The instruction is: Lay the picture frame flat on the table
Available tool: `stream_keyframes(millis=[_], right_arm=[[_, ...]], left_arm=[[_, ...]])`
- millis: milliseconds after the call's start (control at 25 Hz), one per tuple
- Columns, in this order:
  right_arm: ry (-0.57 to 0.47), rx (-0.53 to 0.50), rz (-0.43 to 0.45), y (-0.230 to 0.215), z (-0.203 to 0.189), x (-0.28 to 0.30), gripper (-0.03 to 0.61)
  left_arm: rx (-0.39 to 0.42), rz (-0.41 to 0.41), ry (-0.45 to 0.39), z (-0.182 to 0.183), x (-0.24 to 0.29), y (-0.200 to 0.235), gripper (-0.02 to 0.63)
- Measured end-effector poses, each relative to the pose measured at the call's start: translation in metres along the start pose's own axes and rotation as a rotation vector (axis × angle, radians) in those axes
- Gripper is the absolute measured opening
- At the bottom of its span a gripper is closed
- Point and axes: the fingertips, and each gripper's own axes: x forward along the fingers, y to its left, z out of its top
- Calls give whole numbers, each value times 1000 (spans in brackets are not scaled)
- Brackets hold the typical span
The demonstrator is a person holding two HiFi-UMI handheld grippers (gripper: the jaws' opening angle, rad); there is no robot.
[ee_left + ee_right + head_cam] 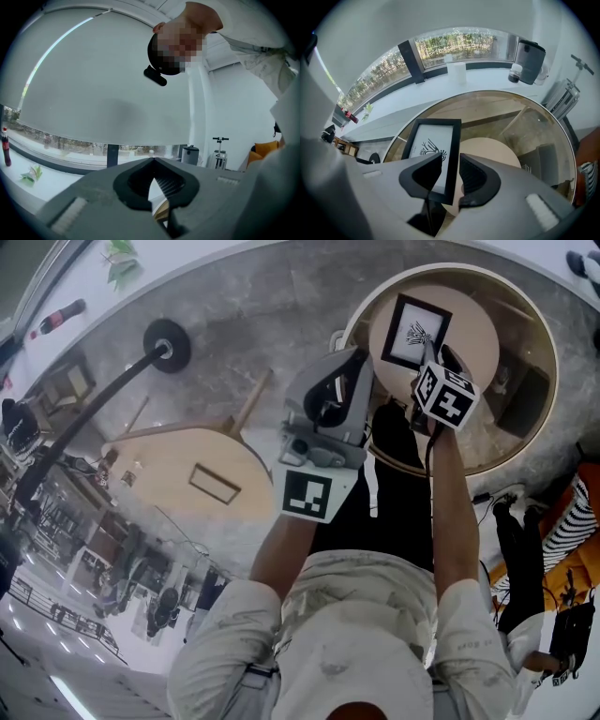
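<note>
Black frame (417,331) face up on the round glass table (547,352), upper right of the head view, over the pale wooden disc (473,329) at its middle. White picture inside, dark line drawing on it.

Right gripper (431,359) down at the frame's lower right corner, pointing steeply down, marker cube toward the camera.

Over to the right gripper view: frame (433,145) at centre, flat, long side running up the picture. Gripper (451,161) with jaws spread, one pad over the frame's glass, the other off its right side, black right edge running up between them. No squeeze, pads standing off either side of that edge. Table (534,117) rim curving round behind, disc (494,150) showing to the right of the frame.

Left gripper (354,360) at the table's left rim in the head view, apart from the frame, held near level in front of the person.

In the left gripper view, gripper (153,161) at bottom centre with tips pressed together, nothing between them, aimed at a grey blind and a window sill. Dark bottle (5,149) standing on the sill at far left.
</note>
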Motion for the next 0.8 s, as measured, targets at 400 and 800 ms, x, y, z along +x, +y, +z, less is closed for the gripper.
stream_keyframes(millis=[400, 800], right_arm=[[-14, -13, 21, 3, 8, -30, 120], [-36, -19, 41, 6, 9, -77, 120]], left_arm=[[25, -6, -22, 33, -4, -15, 3], [61, -21, -69, 83, -15, -37, 3]])
